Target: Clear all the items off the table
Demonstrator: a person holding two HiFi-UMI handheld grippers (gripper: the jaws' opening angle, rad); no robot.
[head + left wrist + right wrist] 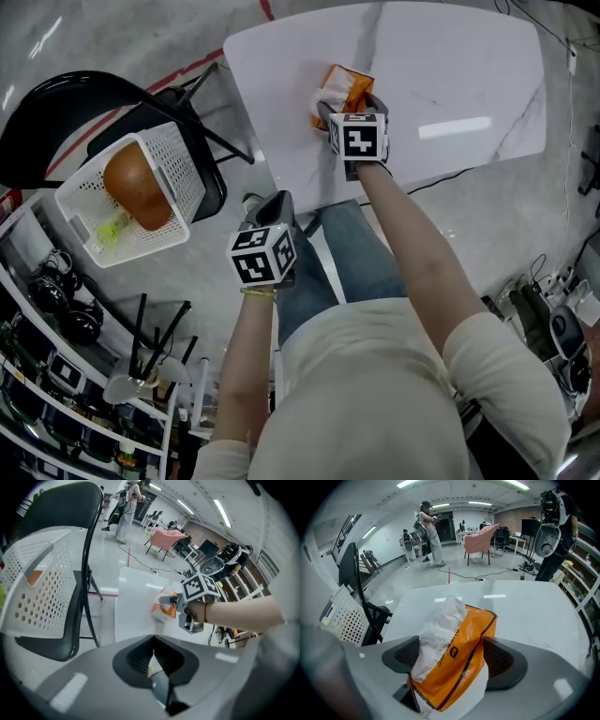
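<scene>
Across the white marbled table [450, 84], only one item is seen: an orange tissue pack, lying toward the near edge on the side of the chair. Beside that edge a black folding chair [56, 122] is set, and on its seat a white perforated basket [183, 155] is perched, somewhat tilted. A brown rounded object [139, 186] is already held in the basket, with something small and yellow-green beside it that cannot be identified.

The tissue pack [461, 663] is soft, film-wrapped, and has a tuft of white tissue pulled up from its top. It is straddled by the right gripper [454, 656], whose jaws are spread wide to either side of it; no pad is seen to press on it yet, so the pack is taken to be still resting on the table. The left gripper [152, 656] is held off the table, low between chair and table edge, with its jaws pressed together and nothing between them.

Several failures can be foreseen. If the jaws are closed too high, only the loose tissue would be caught and sheets drawn out while the pack is left behind. If one pad arrives first, the pack could be pushed across the glossy top toward the edge. The slick film could also slip from a light grip over the gap to the basket, and the tilted basket might be upset by a careless drop.
</scene>
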